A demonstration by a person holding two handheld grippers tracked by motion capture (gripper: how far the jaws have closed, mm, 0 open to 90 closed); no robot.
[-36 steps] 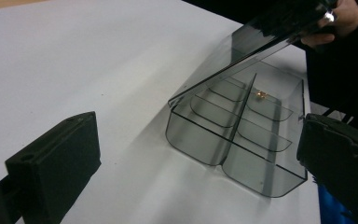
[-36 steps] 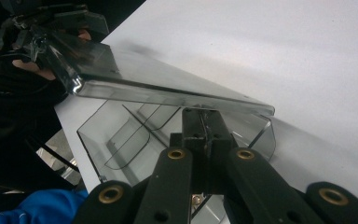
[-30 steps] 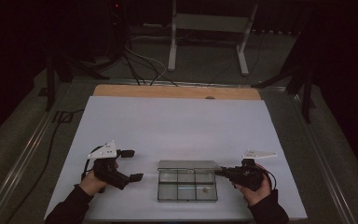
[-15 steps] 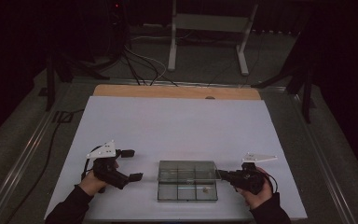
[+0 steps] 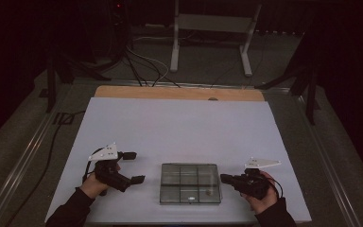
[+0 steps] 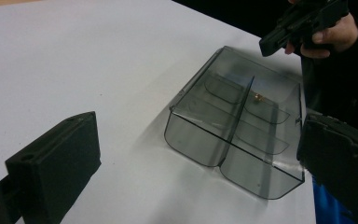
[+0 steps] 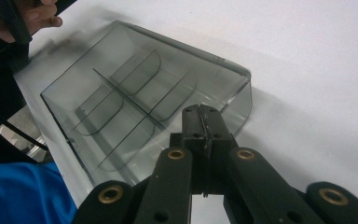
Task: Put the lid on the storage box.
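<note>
A smoky clear plastic box (image 5: 189,165) with several compartments sits near the table's front edge. A small brownish piece (image 5: 209,192) lies in one compartment, and it is also in the left gripper view (image 6: 257,97). My left gripper (image 5: 134,167) rests left of the box, open, with nothing between its fingers (image 6: 56,163). It points toward the box (image 6: 200,140). My right gripper (image 5: 224,178) is shut and empty, its tip (image 7: 200,112) close beside the box's right wall (image 7: 235,84). I cannot tell if it touches.
The white table top (image 5: 179,127) stretches far beyond the box, with a wooden strip (image 5: 179,92) at its back edge. Cables (image 5: 142,61) and a metal stand (image 5: 208,28) are on the dark floor behind. A blue sleeve (image 7: 23,196) is near the right gripper.
The right gripper has drifted slightly toward the near edge of the table. The left gripper and the box have stayed put.
</note>
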